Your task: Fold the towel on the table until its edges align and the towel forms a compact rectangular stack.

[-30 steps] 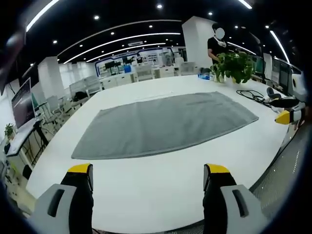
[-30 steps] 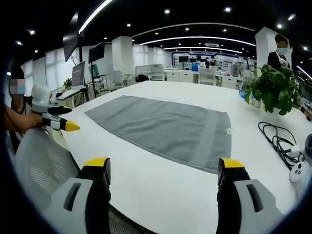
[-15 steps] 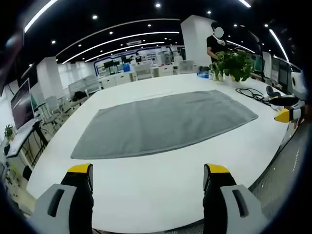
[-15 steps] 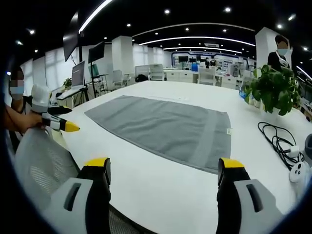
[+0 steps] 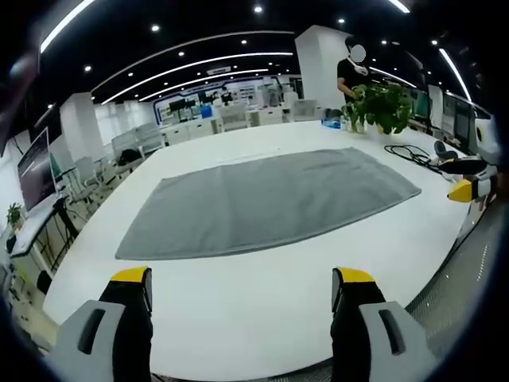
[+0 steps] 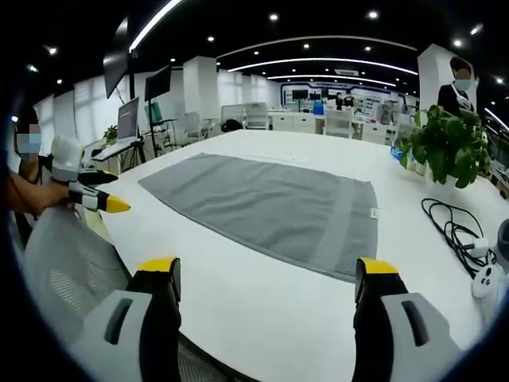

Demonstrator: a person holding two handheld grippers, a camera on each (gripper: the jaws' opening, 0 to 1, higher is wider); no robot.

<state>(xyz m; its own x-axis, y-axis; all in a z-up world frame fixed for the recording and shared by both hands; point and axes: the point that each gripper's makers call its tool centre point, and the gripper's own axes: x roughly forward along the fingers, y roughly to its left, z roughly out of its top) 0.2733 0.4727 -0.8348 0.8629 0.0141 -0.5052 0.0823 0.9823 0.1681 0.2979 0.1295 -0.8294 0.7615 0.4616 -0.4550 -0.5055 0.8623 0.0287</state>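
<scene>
Gray towel (image 5: pixel 266 203) spread flat, unfolded.
It lies in one layer on the white counter (image 5: pixel 238 310), a small tag at its 3 o'clock edge in the right gripper view.

Matt grey cloth towel (image 5: pixel 262 199); seemingly glossy table (image 5: pixel 238 310).
</scene>
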